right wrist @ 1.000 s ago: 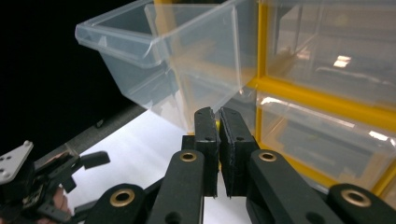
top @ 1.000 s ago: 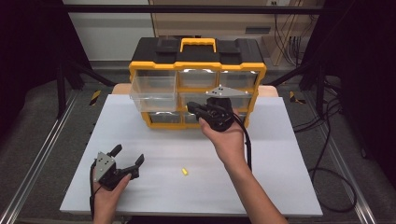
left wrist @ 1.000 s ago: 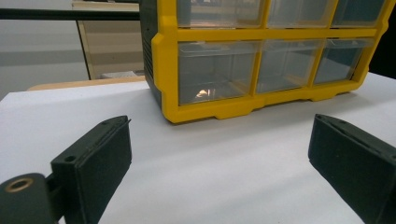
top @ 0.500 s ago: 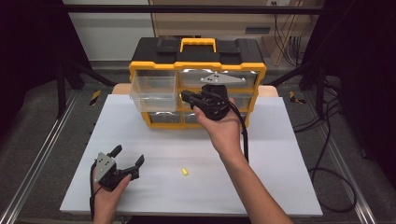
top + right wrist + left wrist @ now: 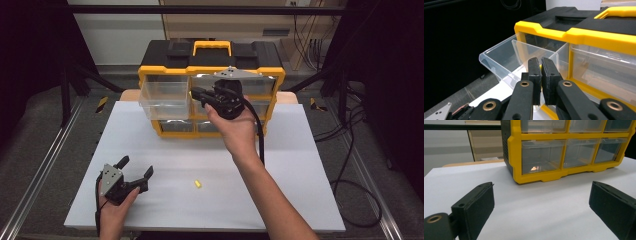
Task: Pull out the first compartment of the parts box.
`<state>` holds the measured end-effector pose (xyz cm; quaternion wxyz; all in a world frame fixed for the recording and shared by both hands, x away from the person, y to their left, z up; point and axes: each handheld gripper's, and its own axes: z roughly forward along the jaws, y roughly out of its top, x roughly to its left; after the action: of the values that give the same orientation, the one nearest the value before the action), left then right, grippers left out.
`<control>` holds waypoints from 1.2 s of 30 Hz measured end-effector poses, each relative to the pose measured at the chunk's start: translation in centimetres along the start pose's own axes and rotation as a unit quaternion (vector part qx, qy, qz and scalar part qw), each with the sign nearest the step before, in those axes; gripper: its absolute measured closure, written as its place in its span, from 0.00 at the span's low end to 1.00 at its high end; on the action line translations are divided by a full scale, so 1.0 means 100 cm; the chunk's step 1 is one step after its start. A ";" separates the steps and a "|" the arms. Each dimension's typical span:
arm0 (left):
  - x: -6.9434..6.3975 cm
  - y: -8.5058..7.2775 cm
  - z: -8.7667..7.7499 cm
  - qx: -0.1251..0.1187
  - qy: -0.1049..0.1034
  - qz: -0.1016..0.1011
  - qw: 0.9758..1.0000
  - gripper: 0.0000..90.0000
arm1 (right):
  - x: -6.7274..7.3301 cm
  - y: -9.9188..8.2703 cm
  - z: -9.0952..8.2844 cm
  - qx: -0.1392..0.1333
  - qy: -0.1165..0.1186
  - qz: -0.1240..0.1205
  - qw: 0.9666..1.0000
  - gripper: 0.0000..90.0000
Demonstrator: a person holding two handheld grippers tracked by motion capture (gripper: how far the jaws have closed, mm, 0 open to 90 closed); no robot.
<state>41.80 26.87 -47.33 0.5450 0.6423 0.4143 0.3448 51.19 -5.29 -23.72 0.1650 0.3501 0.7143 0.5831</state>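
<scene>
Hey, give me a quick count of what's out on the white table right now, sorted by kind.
Yellow and black drawer organizer: 1
Small yellow piece: 1
Handheld grippers, left gripper and right gripper: 2
Total: 4

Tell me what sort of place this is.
Probably a lab recording rig, not a home: a white table in metal rails, loose cables on the floor, and a drawer organizer set out as a prop.
</scene>
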 end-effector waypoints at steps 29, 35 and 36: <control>-0.002 0.001 0.001 0.001 -0.005 0.006 1.000 0.07 | -0.005 0.025 0.016 -0.013 -0.018 0.002 1.000 0.96; -0.001 0.001 0.000 0.000 -0.004 0.005 1.000 0.07 | -0.007 0.031 0.020 -0.019 -0.016 0.008 1.000 0.96; -0.001 0.001 0.000 0.000 -0.004 0.005 1.000 0.07 | -0.008 0.033 0.021 -0.020 -0.016 0.009 1.000 0.96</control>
<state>41.80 26.73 -47.25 0.5446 0.6459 0.4089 0.3450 54.10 -4.14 -21.28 0.1784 0.3627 0.6963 0.5932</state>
